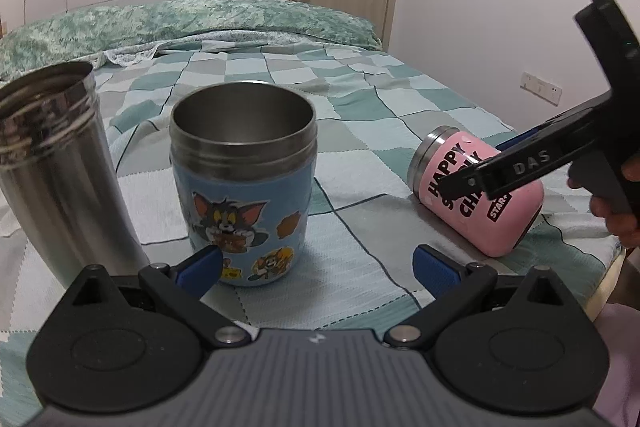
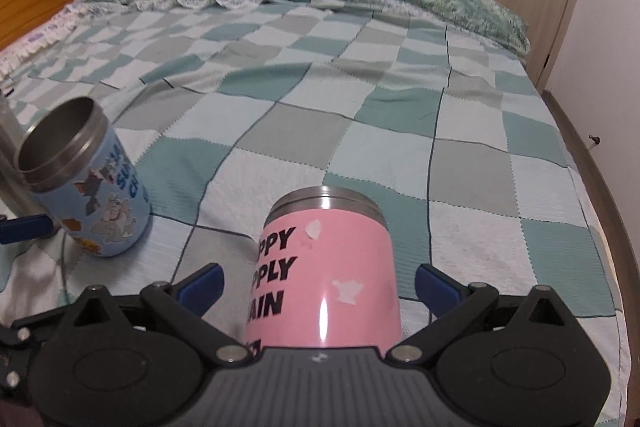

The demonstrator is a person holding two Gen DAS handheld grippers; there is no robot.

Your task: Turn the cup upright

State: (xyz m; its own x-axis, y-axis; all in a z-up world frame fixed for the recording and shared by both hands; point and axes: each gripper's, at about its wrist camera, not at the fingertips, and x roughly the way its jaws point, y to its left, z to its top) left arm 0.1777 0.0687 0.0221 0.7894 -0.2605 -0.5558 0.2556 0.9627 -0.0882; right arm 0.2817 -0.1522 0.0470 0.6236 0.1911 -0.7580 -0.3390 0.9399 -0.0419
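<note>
Pink and lying on its side, the cup [image 1: 480, 193] rests on the checked bedspread [image 1: 360, 107] at the right of the left wrist view, its steel rim turned toward the far left and its base toward the near right. It lies well to the right of the left gripper [image 1: 318, 269], outside the gap between the blue pads [image 1: 202, 267], which stand wide apart and hold nothing. Across the cup's lettered side reaches the right gripper [image 1: 456, 183], seen from the side as a black bar; its tips overlap the print, but this view does not show whether they touch. A blue cartoon cup [image 1: 242, 187] stands upright straight ahead of the left gripper, with a steel flask [image 1: 56, 163] just to its left, also upright and partly cut off at the frame edge. A hand [image 1: 618, 207] on the right gripper's handle is clipped by the right border.

Seen from the right wrist, the pink cup [image 2: 324, 271] lies lengthwise between the spread fingers of the right gripper [image 2: 318, 287], rim pointing away, base hidden behind the gripper's body. Both blue pads [image 2: 436, 289] sit clear of the cup's sides, so the jaws are released. Its black lettering is partly cut off on the left. The blue cup [image 2: 86, 183] stands at far left, beside the flask [image 2: 12, 167], of which only a sliver shows.
</note>
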